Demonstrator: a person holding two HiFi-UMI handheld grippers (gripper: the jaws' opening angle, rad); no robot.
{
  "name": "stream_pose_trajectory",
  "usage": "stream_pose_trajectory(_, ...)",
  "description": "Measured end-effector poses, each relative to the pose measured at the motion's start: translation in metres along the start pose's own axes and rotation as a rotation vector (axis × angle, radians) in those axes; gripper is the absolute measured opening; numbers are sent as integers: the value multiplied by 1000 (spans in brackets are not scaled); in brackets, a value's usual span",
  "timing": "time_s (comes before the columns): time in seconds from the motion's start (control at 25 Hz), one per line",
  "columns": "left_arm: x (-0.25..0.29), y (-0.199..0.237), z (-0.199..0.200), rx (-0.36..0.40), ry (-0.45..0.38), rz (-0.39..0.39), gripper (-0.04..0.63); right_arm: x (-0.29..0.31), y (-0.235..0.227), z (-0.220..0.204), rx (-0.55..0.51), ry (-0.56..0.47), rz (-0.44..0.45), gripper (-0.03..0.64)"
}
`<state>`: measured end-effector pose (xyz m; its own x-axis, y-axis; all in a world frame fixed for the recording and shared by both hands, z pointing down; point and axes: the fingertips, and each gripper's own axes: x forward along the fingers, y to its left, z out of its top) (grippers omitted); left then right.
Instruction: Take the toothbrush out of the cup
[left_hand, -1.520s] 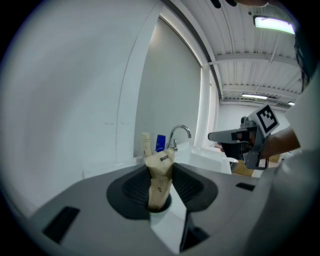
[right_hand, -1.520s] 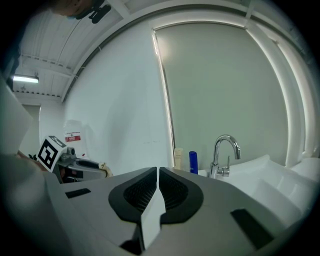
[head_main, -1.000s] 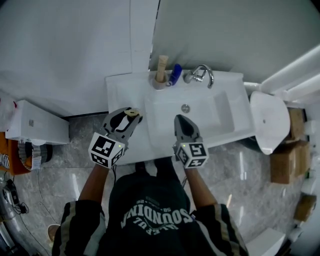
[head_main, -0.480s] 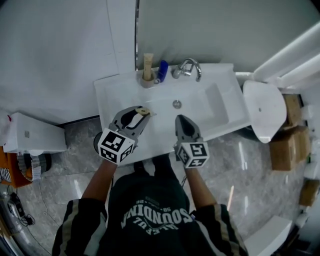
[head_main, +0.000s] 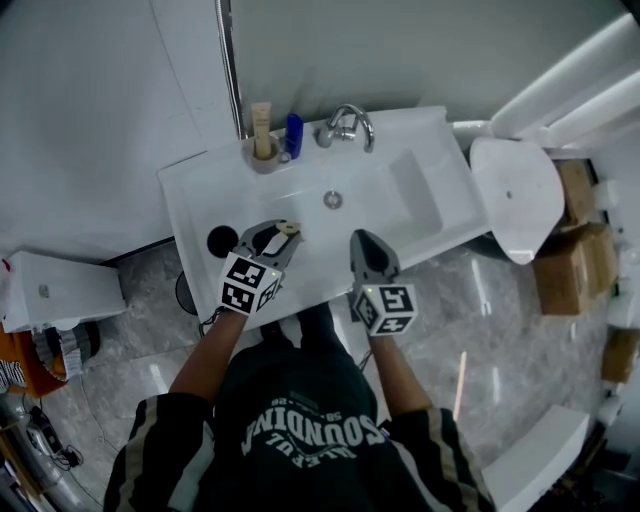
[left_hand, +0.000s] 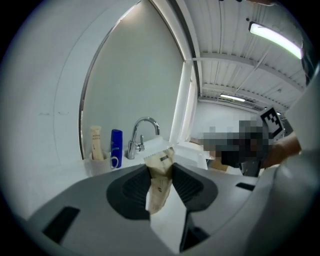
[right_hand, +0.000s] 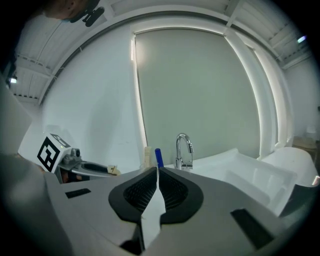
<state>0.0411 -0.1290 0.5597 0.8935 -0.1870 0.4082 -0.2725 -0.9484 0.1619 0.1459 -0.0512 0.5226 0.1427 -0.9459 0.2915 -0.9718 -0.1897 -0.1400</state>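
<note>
Approach step: the left gripper's (head_main: 280, 232) jaws pinch a beige paper packet (left_hand: 159, 185), while the right gripper's (head_main: 361, 240) jaws are closed and empty. Next, one gripper must reach the pale cup (head_main: 262, 160) at the back of the white sink counter (head_main: 200, 200).

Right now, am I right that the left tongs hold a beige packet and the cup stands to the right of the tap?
Not quite. The cup stands to the left of the tap, not the right, as the head view shows. The rest holds: the left tongs are closed on a beige packet.
</note>
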Motion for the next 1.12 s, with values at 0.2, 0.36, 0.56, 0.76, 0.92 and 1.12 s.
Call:
stream_pose_trajectory(0.2, 36, 4, -39, -27, 96, -12, 132, 4, -17, 1, 0, 15, -16, 0)
stream_pose_trajectory(0.36, 60, 11, -72, -61, 179, 5, 132, 8, -33, 2, -4, 30, -28, 0)
stream_pose_trajectory(0.56, 81, 23, -117, -116, 299, 34, 132, 15, -49, 3, -8, 48, -40, 0)
stream_pose_trajectory(0.76, 97, 29, -141, -221, 358, 46, 133, 24, -64, 3, -10, 70, -41, 0)
stream_pose_trajectory(0.92, 105, 41, -141, -247, 344, 79, 133, 36, -70, 3, -9, 86, -20, 0)
stream_pose_trajectory(1.12, 106, 59, -144, -277, 344, 161, 143, 61, -75, 5, -16, 103, 45, 0)
